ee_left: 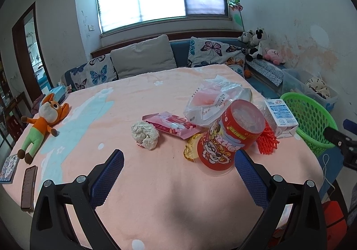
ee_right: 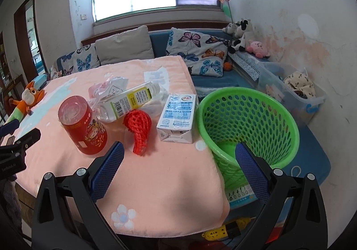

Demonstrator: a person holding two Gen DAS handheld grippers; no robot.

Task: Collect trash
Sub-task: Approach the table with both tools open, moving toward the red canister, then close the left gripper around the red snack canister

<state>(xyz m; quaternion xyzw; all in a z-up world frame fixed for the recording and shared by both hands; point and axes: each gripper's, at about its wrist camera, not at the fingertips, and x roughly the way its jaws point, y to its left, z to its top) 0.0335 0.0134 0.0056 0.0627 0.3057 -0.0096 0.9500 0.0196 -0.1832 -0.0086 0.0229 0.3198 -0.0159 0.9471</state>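
Both claws hang wide and empty over the pink table [ee_right: 169, 194], nothing between their blue pads. The left claw [ee_left: 179, 167] has the red cup [ee_left: 232, 136] just ahead and to its right, tipped on its side, with the tissue wad [ee_left: 145, 135] straight ahead a little further off. The right claw [ee_right: 179, 160] has the red net [ee_right: 138, 129] just ahead to its left, the milk carton [ee_right: 177, 118] straight ahead, and the green basket [ee_right: 245, 120] close on its right, off the table edge and seemingly empty. I'd judge the first pick is still to come. The carton suits the right claw best: grip across its narrow sides, lift clear, swing right and release over the basket mouth. By count: one cup, one carton, one net, one clear bottle [ee_right: 131, 100], one pink wrapper [ee_left: 171, 126], one wad, one plastic bag [ee_left: 212, 102], one basket.
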